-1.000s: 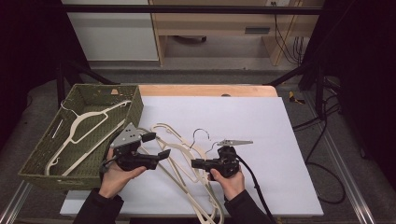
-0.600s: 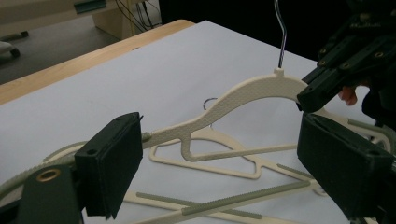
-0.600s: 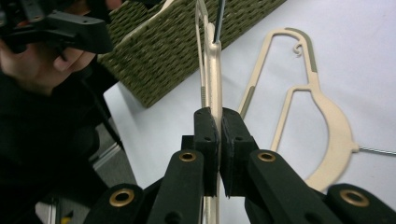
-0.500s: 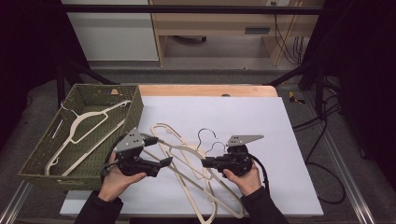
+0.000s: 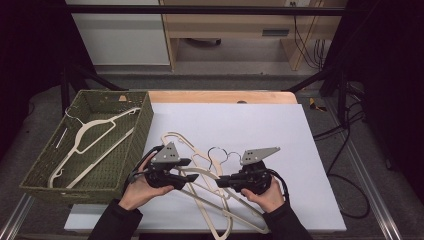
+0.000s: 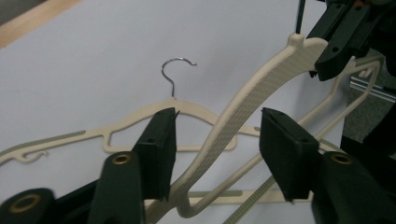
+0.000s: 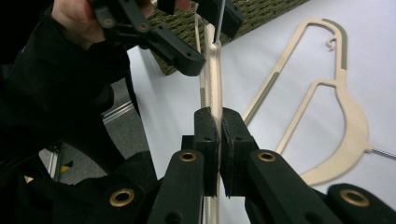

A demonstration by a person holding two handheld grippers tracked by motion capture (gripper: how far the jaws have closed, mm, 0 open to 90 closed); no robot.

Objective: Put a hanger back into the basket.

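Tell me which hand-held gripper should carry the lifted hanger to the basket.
Probably the right hand-held gripper: it is already shut on the lifted hanger. The left hand-held gripper is open around it, though nearer the basket.

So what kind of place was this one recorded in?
Probably a lab or workshop recording bench: a white-topped table inside a black frame, loose cables trailing over the floor, and plain cabinets behind.

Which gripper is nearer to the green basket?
Left. The left gripper sits just off the basket, by its near right corner. The right gripper is farther right on the white sheet, shut on a hanger.
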